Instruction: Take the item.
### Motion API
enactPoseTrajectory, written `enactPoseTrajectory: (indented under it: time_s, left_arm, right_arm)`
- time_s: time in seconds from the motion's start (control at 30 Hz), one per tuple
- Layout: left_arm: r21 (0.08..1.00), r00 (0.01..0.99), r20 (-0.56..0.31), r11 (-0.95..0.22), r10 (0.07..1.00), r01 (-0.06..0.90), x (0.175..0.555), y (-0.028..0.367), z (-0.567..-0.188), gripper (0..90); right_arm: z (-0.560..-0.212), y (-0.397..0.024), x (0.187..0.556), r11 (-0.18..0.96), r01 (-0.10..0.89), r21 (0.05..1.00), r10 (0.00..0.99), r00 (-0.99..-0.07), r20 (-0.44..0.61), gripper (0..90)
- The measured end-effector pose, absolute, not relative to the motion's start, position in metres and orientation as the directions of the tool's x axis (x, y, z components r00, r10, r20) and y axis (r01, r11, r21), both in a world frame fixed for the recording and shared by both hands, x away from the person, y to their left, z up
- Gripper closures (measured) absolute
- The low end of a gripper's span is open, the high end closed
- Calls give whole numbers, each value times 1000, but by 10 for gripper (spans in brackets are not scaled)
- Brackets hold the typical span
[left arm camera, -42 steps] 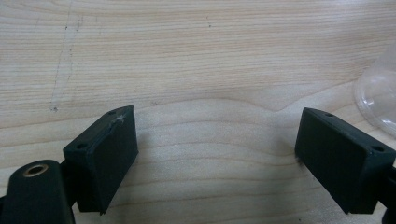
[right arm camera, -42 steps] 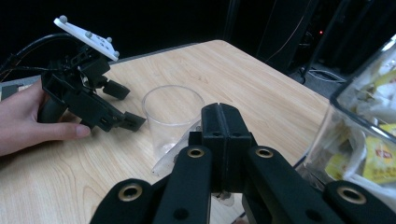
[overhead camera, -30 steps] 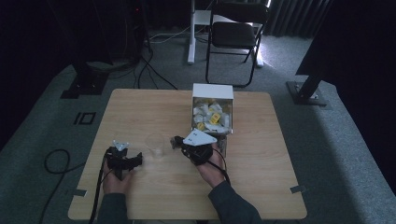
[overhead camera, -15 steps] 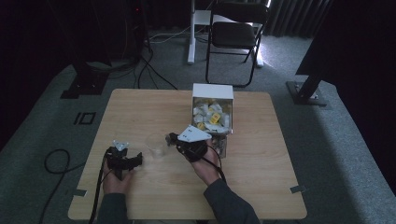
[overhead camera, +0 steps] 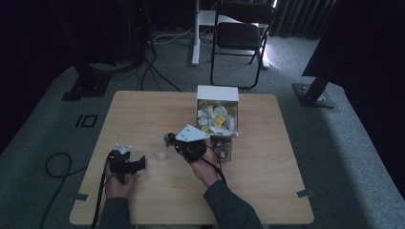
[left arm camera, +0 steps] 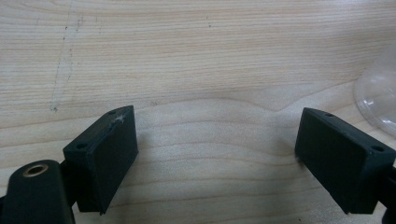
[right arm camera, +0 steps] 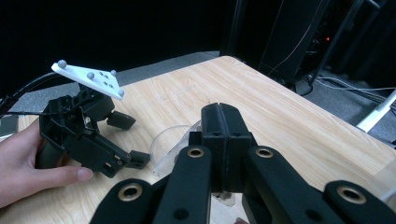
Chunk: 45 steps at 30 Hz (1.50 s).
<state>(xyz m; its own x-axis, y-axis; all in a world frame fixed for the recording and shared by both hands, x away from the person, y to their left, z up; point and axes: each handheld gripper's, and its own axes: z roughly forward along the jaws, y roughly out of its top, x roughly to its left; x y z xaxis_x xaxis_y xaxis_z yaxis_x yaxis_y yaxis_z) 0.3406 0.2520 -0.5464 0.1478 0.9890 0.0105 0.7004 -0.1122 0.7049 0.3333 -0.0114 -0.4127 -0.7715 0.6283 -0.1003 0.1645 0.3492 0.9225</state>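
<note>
High view first, reading from the left: the left gripper lay low on the wooden table, held in the person's left hand, and in the left gripper view its jaws stood wide apart over bare wood, nothing between them. Just to its right stood the clear plastic cup, between the two tools; its rim edged into the left gripper view at the far right. Next came the right gripper, pointing leftward toward the cup, its jaws pressed flat together in the right gripper view (whether a bit of the cup's thin wall was pinched there I could not tell, though the clear plastic sat right at the jaw tips). Farther right sat the white box full of small packets. My reading was that the cup was being positioned or steadied for filling. The next move probably called for the left jaws to close around the cup, gently, since such thin plastic would buckle or skid.
</note>
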Motion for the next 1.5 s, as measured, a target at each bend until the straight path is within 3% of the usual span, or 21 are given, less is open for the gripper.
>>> enactPoseTrajectory:
  time_s: [1.5]
  left_arm:
    - [706, 148, 11, -112, 989, 700, 341, 252, -546, 136]
  right_arm:
    - [-419, 25, 353, 361, 176, 916, 620, -779, -94, 900]
